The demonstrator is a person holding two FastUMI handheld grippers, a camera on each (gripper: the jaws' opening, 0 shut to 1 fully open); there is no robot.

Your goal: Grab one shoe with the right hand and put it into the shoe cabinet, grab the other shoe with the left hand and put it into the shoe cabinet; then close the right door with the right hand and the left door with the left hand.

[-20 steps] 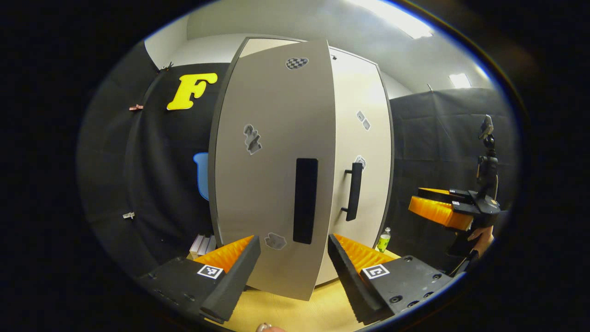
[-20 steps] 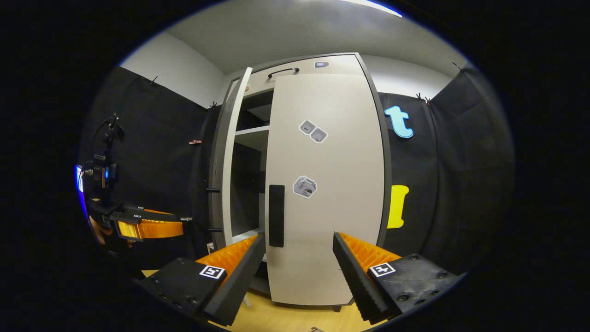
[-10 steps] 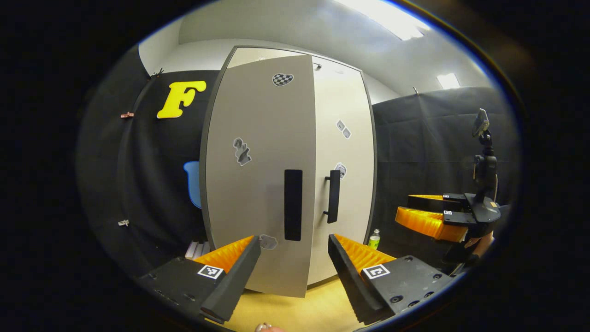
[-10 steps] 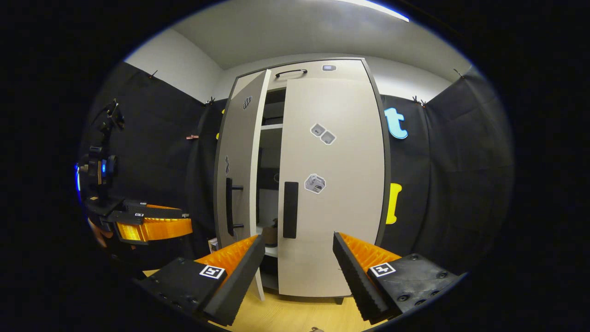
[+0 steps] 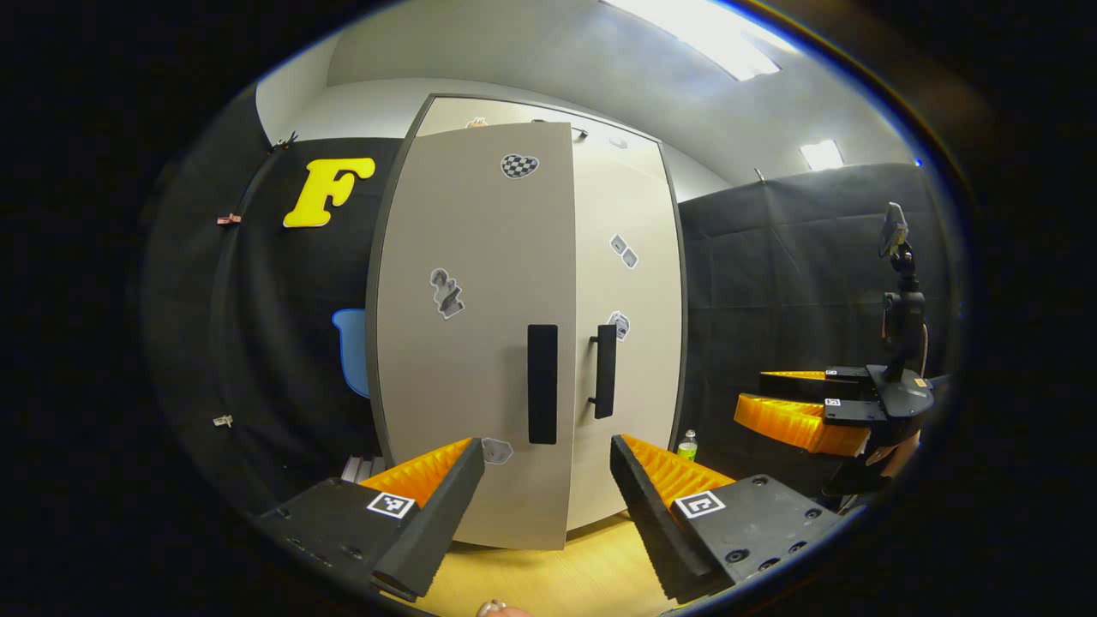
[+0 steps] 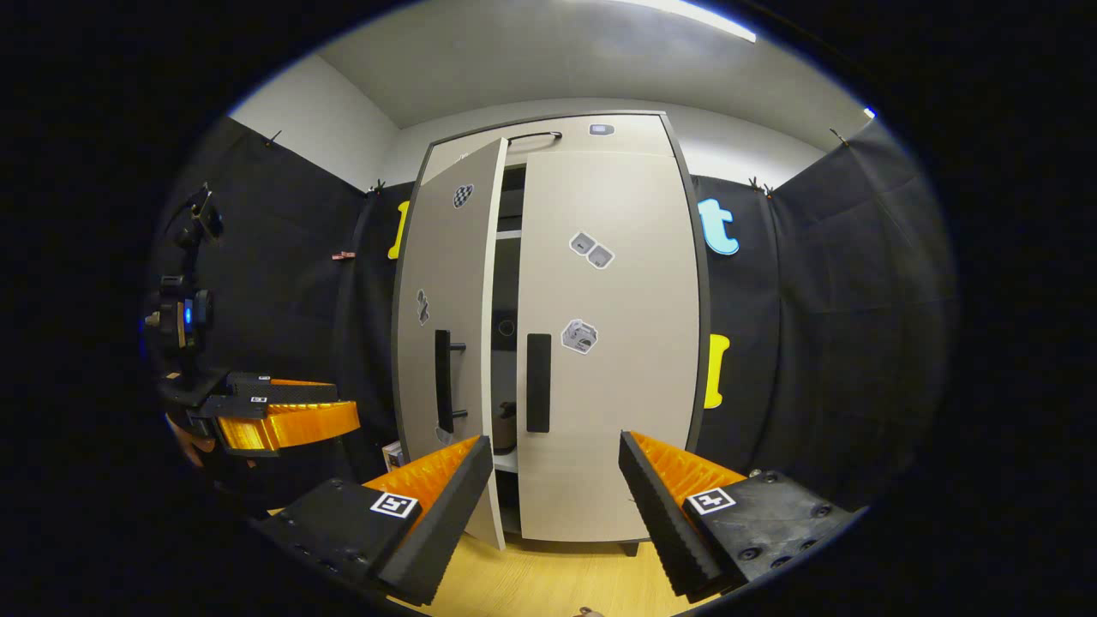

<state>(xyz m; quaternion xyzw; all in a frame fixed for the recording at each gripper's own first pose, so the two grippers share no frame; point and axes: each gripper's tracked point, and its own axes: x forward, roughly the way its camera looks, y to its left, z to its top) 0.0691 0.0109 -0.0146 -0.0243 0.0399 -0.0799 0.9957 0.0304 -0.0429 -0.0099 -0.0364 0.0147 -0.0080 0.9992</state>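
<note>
The tall grey shoe cabinet (image 6: 600, 137) stands ahead on a wooden floor. Its right door (image 6: 617, 386) is flat against the frame. The left door (image 6: 441, 283) hangs a little ajar, leaving a narrow dark gap. Low in that gap a small piece of something dark (image 6: 506, 426) rests on a shelf. In the left gripper view the left door (image 5: 471, 343) faces me, its dark handle (image 5: 542, 383) just beyond my open left gripper (image 5: 544, 497), which touches nothing. My right gripper (image 6: 553, 506) is open and holds nothing, some way back from the doors.
A green bottle (image 5: 687, 446) stands on the floor right of the cabinet. Pale flat things (image 5: 360, 467) lean at its left foot. The right gripper (image 5: 801, 411) hovers off to the right, the left gripper (image 6: 274, 416) off to the left. Black cloth walls close both sides.
The left door has swung from wide open to nearly shut, and the gap has narrowed. Both grippers stay open and have drawn back a little from the cabinet.
</note>
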